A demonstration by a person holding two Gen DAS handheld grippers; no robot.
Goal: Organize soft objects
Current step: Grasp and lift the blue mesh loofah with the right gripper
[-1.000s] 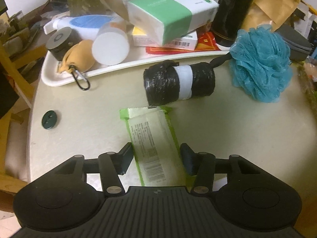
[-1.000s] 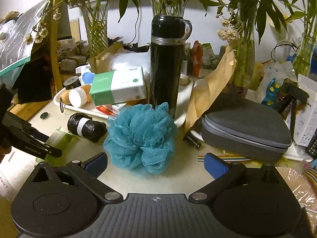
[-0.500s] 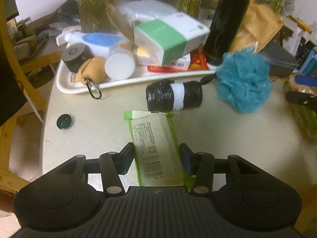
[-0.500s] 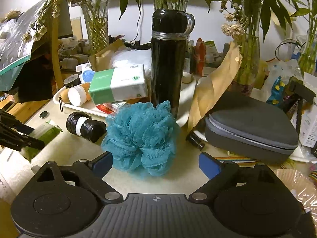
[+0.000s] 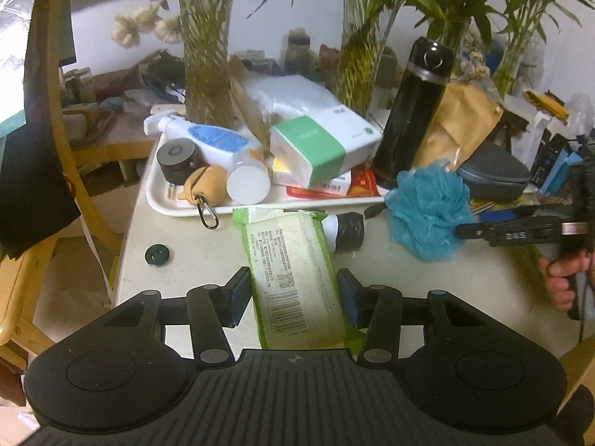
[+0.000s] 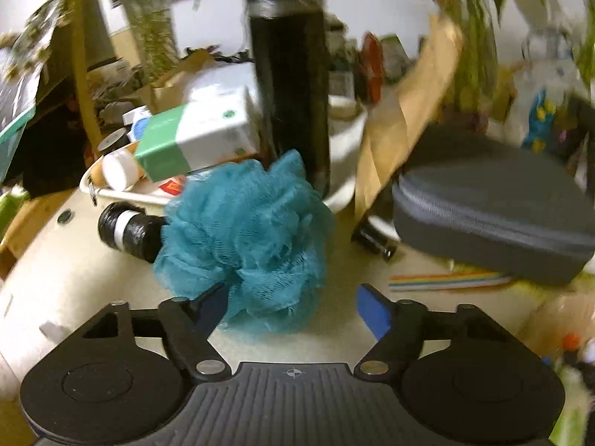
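- L claw (image 5: 293, 297): clenched on the green wipes pack (image 5: 293, 275), one pad pressing each long side. Pack looks lifted clear of the bench (image 5: 178, 234), far end hanging over the black bag roll (image 5: 344, 231) w/ white band.
- R claw (image 6: 292, 306): jaws have just been closing; blue bath pouf (image 6: 249, 241) sits between them. L finger (image 6: 212, 303) is at the mesh, R finger (image 6: 373, 310) apart from it w/ bench showing in the gap, so not gripped yet; we count it as released.
- Pouf rests on bench, just in front of the black flask (image 6: 290, 74) and white tray (image 6: 342, 130), roll touching its left side.
- Step, our read: two-handed pickup of soft items; pack secured, pouf grasp in progress.
- Next calls for: R claw to close until both pads bite deep into the mesh (it'll compress a lot), then lift straight up, w/o nudging flask or grey case (image 6: 494, 219).
- Drop-off spot for both: can't tell from these views.
- R view blurred; fine contact uncertain.
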